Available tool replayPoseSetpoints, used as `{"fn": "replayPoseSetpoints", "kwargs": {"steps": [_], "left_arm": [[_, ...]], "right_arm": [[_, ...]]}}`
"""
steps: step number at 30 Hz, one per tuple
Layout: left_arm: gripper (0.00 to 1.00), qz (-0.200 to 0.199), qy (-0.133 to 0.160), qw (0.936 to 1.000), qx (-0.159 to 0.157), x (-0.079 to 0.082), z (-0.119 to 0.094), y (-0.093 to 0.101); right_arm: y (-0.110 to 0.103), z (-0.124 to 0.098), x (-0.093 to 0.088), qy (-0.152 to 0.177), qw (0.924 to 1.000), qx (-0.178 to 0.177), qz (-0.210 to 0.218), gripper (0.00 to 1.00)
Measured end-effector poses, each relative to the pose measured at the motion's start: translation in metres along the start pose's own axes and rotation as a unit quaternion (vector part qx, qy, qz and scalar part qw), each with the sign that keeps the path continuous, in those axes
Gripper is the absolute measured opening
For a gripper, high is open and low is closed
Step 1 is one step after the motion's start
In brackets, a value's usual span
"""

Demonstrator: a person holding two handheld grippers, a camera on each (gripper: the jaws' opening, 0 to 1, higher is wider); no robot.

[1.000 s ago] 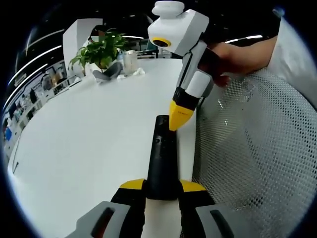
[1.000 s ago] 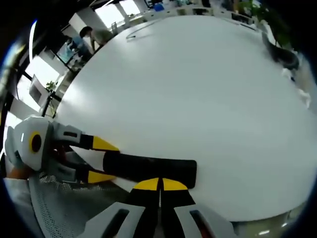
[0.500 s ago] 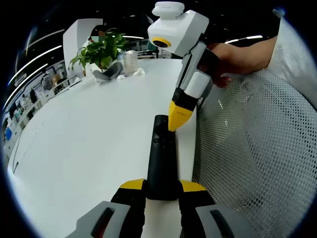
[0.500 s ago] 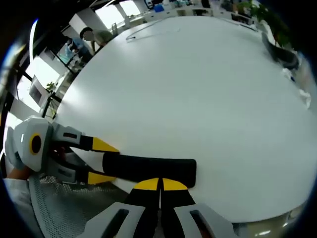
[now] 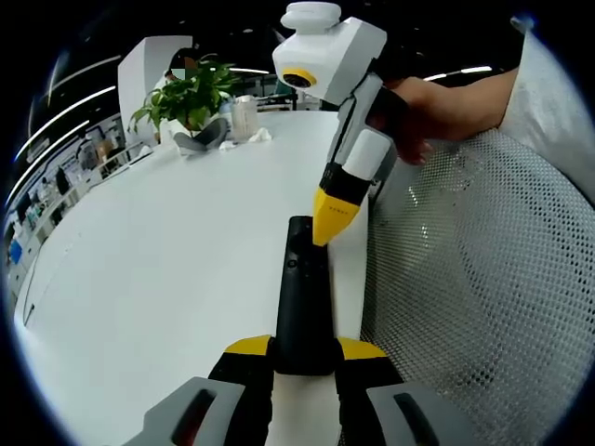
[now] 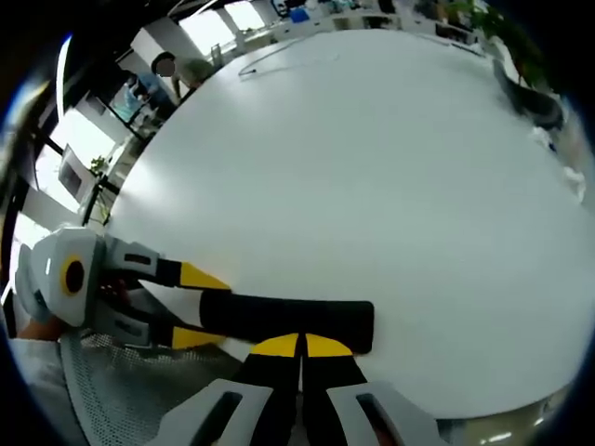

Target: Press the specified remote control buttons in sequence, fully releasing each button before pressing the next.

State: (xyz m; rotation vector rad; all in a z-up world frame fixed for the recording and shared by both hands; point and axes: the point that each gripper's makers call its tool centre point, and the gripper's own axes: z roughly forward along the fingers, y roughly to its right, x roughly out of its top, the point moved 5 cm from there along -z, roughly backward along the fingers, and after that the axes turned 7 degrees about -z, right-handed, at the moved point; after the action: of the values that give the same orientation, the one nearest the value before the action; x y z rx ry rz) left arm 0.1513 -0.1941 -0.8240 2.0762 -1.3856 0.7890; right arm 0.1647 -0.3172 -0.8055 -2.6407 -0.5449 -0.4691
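White table, left tool gripping black remote, right tool clenched, plant, office behind

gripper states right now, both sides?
Left gripper: shut on the black remote, gripping its near end.
Right gripper: shut, holding nothing, tips at the remote's far end.

A black remote control is seen on a plain white desk. Yellow tips are borne by the grey left gripper and the white right gripper. A white mesh pattern covers the chair; the plant is green.
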Motion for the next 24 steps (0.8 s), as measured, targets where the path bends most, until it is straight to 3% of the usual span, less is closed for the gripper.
{"fn": "replayPoseSetpoints", "kwargs": {"steps": [10, 24], "left_arm": [[0.24, 0.018, -0.005, 0.9997, -0.017, 0.0008, 0.0015, 0.0071], [0.25, 0.016, -0.003, 0.9997, -0.016, 0.0017, 0.0014, 0.0058]], "right_arm": [[0.0004, 0.0012, -0.0003, 0.000, 1.0000, -0.003, 0.000, 0.00], [0.0028, 0.0003, -0.0029, -0.007, 0.9998, 0.001, 0.020, 0.00]]}}
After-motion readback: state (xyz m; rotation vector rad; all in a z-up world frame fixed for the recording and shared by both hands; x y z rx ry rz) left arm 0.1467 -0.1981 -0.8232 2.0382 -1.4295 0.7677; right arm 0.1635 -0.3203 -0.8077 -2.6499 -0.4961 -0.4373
